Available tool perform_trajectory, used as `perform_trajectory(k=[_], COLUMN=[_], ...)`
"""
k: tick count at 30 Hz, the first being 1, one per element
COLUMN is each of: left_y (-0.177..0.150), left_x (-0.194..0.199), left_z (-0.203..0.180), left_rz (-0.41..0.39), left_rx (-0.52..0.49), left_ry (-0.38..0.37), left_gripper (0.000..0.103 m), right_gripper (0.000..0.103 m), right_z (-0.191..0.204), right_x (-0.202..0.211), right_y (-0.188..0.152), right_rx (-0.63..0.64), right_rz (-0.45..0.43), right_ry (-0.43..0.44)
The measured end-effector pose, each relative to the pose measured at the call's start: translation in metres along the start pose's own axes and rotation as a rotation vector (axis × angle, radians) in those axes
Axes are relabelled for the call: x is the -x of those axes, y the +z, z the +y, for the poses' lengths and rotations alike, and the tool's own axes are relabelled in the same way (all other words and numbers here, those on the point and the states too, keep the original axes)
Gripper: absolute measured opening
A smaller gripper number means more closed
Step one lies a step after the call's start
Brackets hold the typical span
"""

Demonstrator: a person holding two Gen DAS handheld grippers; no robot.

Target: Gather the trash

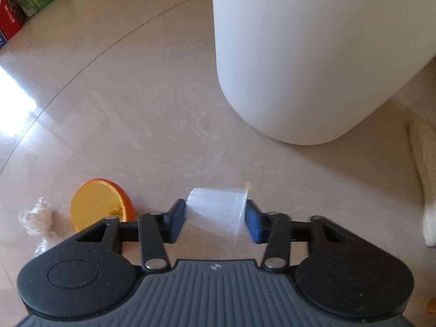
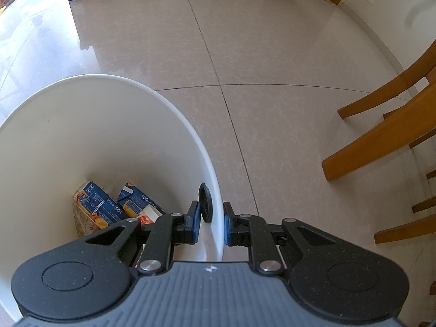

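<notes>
My left tongs (image 1: 215, 219) narrowed onto a clear plastic cup (image 1: 218, 212), pads pressing both sides, my right tongs (image 2: 211, 223) clamped nearly closed on the white bin's rim (image 2: 215, 190)

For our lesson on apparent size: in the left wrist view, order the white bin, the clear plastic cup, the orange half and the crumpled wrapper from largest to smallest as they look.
1. White bin
2. Clear plastic cup and orange half: look alike, unranked
3. Crumpled wrapper
</notes>
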State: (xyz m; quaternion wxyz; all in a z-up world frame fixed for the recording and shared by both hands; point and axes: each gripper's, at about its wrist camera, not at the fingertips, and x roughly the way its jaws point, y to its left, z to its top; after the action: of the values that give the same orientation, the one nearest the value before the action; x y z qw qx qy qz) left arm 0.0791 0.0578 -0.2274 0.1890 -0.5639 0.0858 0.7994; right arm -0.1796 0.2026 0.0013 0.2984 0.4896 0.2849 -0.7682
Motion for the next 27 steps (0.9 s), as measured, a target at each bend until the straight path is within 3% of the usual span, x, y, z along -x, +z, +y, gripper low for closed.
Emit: perform_trajectory(k=[2, 10, 11, 12, 14, 19, 23, 27], left_y=[0.004, 0.015, 0.015, 0.016, 0.015, -0.004, -0.018, -0.023], left_x=[0.018, 0.103, 0.109, 0.111, 0.105, 0.063, 0.031, -0.001], left_z=[-0.001, -0.005, -0.006, -0.006, -0.007, -0.017, -0.037, -0.041], left_rz=[0.0, -0.082, -0.09, -0.091, -0.1, -0.086, -0.116, -0.138], left_rx=[-0.003, -0.066, -0.079, -0.091, -0.084, 0.026, 0.043, 0.084], left_ry=[-0.017, -0.049, -0.05, -0.059, -0.035, -0.024, -0.013, 0.059], left_gripper=[0.031, 0.029, 0.034, 0.056, 0.08, 0.077, 0.077, 0.077], right_gripper=[0.02, 0.02, 0.02, 0.02, 0.02, 0.02, 0.02, 0.021], right_z=[0.001, 0.003, 0.003, 0.003, 0.003, 0.002, 0.0, 0.0], right_x=[0.0, 0.0, 0.0, 0.0, 0.0, 0.0, -0.001, -0.001], right_y=[0.0, -0.001, -0.001, -0.002, -0.003, -0.005, -0.004, -0.005], right_rx=[0.0, -0.001, -0.002, -0.002, -0.004, 0.0, -0.007, 0.0], right_rz=[-0.001, -0.003, -0.003, -0.004, -0.005, -0.008, -0.008, -0.012], right_ry=[-0.001, -0.012, -0.012, -0.012, -0.011, -0.012, -0.01, -0.011])
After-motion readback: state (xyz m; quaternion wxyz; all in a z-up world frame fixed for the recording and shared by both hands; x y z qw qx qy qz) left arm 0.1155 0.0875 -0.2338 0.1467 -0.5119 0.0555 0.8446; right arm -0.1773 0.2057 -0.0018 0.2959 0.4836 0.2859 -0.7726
